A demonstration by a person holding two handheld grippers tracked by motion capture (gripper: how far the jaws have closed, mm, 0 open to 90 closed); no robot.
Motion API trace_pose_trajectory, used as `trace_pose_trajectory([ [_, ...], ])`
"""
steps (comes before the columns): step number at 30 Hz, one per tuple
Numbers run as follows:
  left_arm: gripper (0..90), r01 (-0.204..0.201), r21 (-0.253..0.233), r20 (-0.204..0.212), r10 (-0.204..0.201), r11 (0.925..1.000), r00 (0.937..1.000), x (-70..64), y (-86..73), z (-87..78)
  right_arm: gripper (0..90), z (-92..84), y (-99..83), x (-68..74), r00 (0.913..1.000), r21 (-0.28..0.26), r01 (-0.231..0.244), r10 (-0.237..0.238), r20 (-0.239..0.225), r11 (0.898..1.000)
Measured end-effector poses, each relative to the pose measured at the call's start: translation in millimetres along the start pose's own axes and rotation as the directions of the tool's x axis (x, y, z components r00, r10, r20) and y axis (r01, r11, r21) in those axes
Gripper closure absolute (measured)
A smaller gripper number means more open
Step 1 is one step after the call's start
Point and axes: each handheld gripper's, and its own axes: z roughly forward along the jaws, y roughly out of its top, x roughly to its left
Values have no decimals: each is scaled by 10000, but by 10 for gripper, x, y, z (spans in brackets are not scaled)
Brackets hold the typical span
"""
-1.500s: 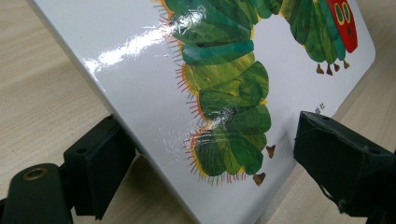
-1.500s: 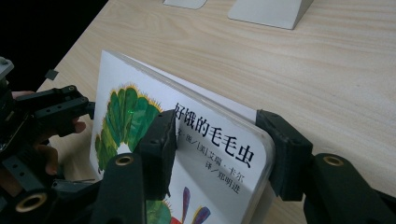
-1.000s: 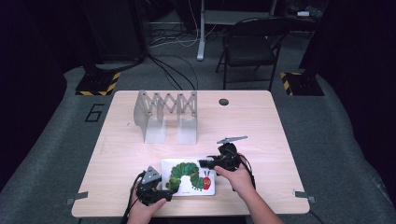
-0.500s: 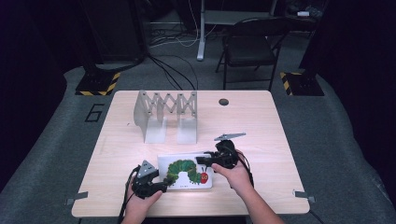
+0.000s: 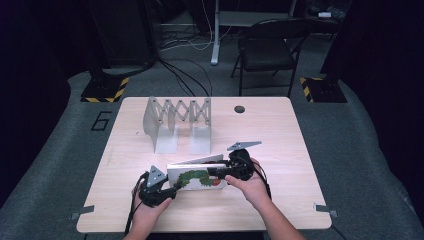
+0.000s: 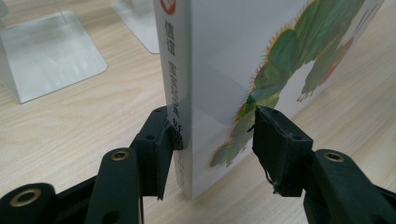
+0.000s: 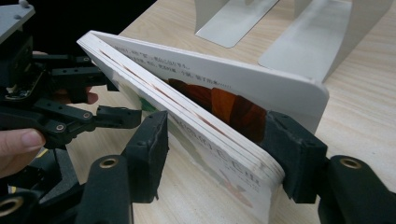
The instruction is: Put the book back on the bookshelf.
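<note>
We've got the picture book point(image 5: 196, 178) tipped up off the table point(image 5: 280, 145), standing on its long edge between both grippers. Judging by the layout, we're at the stand-it-up step, with the folding book rack point(image 5: 178, 121) behind as the likely destination.

Left gripper point(image 6: 212, 140): jaws straddle the spine end. Its jaws have just been closing, book between them. In the left gripper view the left pad point(image 6: 159, 140) touches the spine, while the right pad point(image 6: 280, 149) sits just beside the cover, against the caterpillar art; we can't tell whether it presses. We read that as partly apart, not clamped.

Right gripper point(image 7: 219, 144): jaws have just been opening, book's free end between them. In the right gripper view the right pad point(image 7: 292, 151) is against the back cover, and the left pad point(image 7: 152, 140) stands off the front cover with a visible gap. So apart, loosely cradling. The pages are fanning slightly at that end.

The book leans; it's resting on its bottom edge, propped rather than held.

Next move, as we judge it:
- get one firm clamp first, probably left on the spine, before any lift
- keep the book upright so the pages don't splay
- carry it back to the rack and drop it between two dividers, spine aligned with the slot

Risk: with both sets of jaws loose, the book could tip flat again.
</note>
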Motion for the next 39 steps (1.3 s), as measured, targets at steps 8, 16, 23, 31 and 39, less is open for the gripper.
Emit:
trace_pose_trajectory([
  [8,512,-133,-116,249,136,9998,9996,5,-122,-30,378,44,-104,35,9985,-63,530,-531,-107,9986],
  [16,522,-135,-193,580,146,9997,9982,17,-163,-74,388,34,-181,-44,9995,93,328,-328,32,9994],
  [23,529,-336,-211,546,347,9992,9979,-9,-176,-82,395,40,-286,-121,9991,186,200,-207,378,9996],
  [31,527,-592,-168,1034,607,9981,9928,-26,-153,-119,443,94,-367,-180,9980,338,22,-44,633,9994],
  [39,415,-264,-456,954,306,9986,9950,18,-110,-142,452,118,-385,-204,9972,466,3,-38,751,9989],
])
